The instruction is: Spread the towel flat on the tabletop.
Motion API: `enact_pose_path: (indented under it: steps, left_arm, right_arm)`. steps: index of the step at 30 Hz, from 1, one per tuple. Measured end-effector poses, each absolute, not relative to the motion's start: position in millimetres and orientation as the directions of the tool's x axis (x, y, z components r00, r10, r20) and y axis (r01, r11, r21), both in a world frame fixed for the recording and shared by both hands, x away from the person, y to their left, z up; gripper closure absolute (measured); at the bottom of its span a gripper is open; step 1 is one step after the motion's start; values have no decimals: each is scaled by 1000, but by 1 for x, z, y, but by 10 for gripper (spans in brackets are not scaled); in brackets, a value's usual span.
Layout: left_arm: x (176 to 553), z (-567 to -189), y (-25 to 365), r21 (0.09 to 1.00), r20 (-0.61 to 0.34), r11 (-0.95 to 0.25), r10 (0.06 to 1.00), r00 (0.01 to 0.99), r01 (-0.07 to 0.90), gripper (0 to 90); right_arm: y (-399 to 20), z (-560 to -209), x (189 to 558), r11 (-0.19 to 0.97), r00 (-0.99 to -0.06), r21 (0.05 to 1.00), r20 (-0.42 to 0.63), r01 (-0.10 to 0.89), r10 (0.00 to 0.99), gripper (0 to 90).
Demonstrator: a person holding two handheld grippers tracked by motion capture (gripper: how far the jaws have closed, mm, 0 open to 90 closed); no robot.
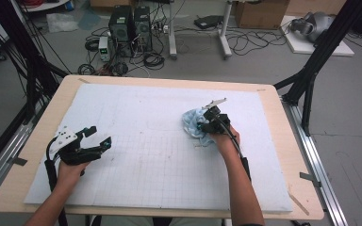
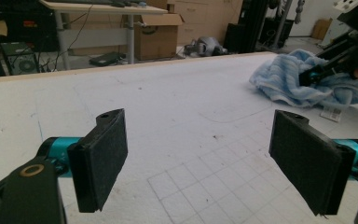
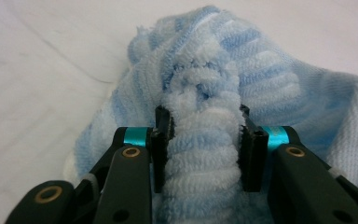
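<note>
right tongs pinching towel, ridge bunched between pads

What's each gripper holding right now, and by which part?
Right gripper pinches a bunched fold of the blue striped towel. Left gripper is open, holding nothing.

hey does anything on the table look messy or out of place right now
Only the light blue striped terry towel: it lies crumpled in a heap on the white gridded foam mat instead of flat, a white tag sticking out. The right gripper pinches a raised fold. The left gripper is open, well apart.
</note>
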State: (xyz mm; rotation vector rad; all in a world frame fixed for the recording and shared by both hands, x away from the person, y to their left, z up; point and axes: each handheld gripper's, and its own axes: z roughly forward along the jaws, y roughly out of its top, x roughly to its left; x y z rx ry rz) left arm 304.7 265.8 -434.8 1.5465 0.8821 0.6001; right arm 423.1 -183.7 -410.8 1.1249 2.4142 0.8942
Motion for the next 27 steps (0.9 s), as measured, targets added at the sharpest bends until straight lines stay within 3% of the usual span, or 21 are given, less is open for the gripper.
enact_pose_path:
  steps: [9, 22, 23, 26, 27]
  left_arm:
    - [305, -434, 268, 980, -108, -10, 814, 571, 199, 198]
    - [305, -434, 272, 981, -108, -5, 821, 560, 196, 199]
    - [305, -433, 272, 981, -111, -1, 822, 558, 196, 199]
    - [304, -433, 273, 980, -110, -1, 826, 553, 197, 199]
    - [304, -433, 273, 980, -110, -1, 826, 553, 197, 199]
  right_arm:
    - [-149, -401, 393, 469, -751, 718, 114, 514, 650, 661]
    - [-83, -396, 372, 482, -854, 759, 182, 437, 488, 652]
    - [-80, -397, 373, 479, -852, 765, 169, 430, 495, 624]
    - [-80, -399, 380, 423, -819, 799, 143, 427, 556, 395]
    - [-84, -397, 382, 392, -800, 813, 145, 432, 582, 367]
